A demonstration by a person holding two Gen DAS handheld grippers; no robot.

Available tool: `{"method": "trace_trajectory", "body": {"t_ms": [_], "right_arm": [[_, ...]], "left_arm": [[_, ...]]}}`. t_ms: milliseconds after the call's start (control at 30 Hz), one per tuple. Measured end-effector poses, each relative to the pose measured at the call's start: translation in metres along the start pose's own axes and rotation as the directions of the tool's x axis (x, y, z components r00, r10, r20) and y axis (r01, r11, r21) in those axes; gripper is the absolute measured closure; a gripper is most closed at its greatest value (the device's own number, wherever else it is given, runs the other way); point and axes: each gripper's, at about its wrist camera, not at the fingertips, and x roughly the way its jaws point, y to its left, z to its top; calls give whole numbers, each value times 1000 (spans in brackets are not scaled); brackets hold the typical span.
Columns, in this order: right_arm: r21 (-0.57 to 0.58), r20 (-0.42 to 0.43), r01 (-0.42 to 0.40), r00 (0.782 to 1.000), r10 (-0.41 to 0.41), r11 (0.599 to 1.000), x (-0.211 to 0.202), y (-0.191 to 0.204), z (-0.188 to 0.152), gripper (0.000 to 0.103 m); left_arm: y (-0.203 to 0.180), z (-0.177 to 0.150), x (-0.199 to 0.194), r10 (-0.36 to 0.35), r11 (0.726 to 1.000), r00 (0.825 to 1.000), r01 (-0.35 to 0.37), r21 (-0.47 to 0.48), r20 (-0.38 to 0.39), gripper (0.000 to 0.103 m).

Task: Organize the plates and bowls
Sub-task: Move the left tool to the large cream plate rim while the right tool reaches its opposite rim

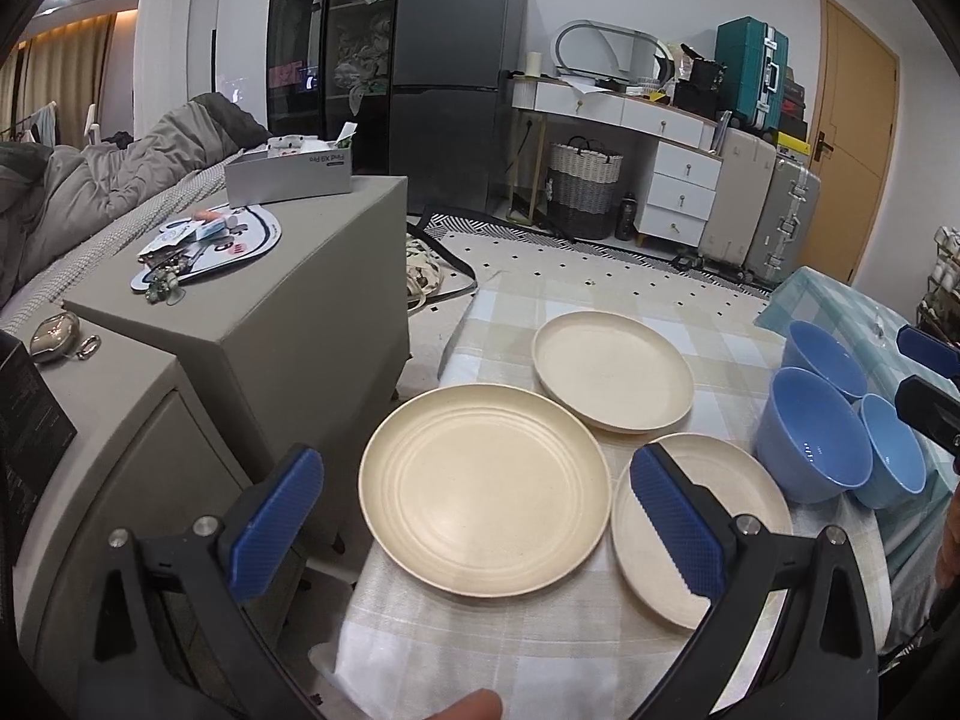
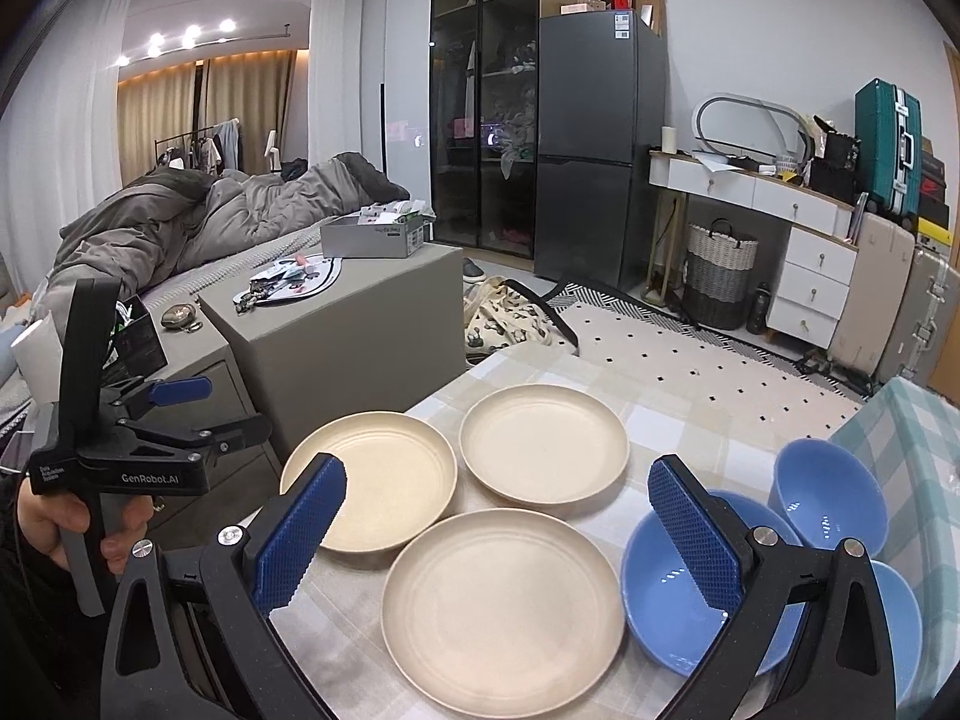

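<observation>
Three cream plates lie apart on the checked tablecloth (image 1: 510, 648): a big one (image 1: 483, 489) nearest the left edge, one farther back (image 1: 612, 369), and one (image 1: 738, 504) partly behind my left gripper's right finger. Three blue bowls (image 1: 813, 438) cluster at the right, touching one another. My left gripper (image 1: 477, 510) hovers open over the big plate, holding nothing. In the right wrist view my right gripper (image 2: 498, 534) stands open and empty above the nearest plate (image 2: 504, 606), with its right finger over the closest bowl (image 2: 672, 606).
Grey bedside cabinets (image 1: 270, 312) stand close against the table's left side, with a box and clutter on top. A hand (image 2: 78, 522) holds the left gripper (image 2: 228, 408) beside them. A teal checked cloth (image 2: 912, 438) covers the surface right of the bowls. Bed, fridge and dresser stand beyond.
</observation>
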Motion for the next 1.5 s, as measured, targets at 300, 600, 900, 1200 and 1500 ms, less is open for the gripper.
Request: {"method": "trace_trajectory", "body": {"t_ms": [300, 600, 900, 1200, 1500], "right_arm": [[15, -61, -51, 997, 52, 999, 49, 9, 11, 0], [37, -125, -87, 988, 91, 996, 104, 13, 10, 0], [67, -210, -105, 971, 117, 992, 159, 15, -6, 9], [88, -293, -105, 948, 127, 991, 210, 19, -25, 16], [93, -353, -123, 924, 149, 988, 242, 29, -41, 27]], "left_arm": [[16, 0, 23, 40, 999, 998, -40, -3, -51, 0], [30, -8, 57, 77, 997, 992, -79, -12, -104, 0], [47, -9, 80, 76, 995, 986, -84, -51, -146, 0], [56, -17, 101, 66, 996, 978, -78, -52, -200, 2], [68, -26, 122, 45, 994, 967, -68, -84, -250, 6]]}}
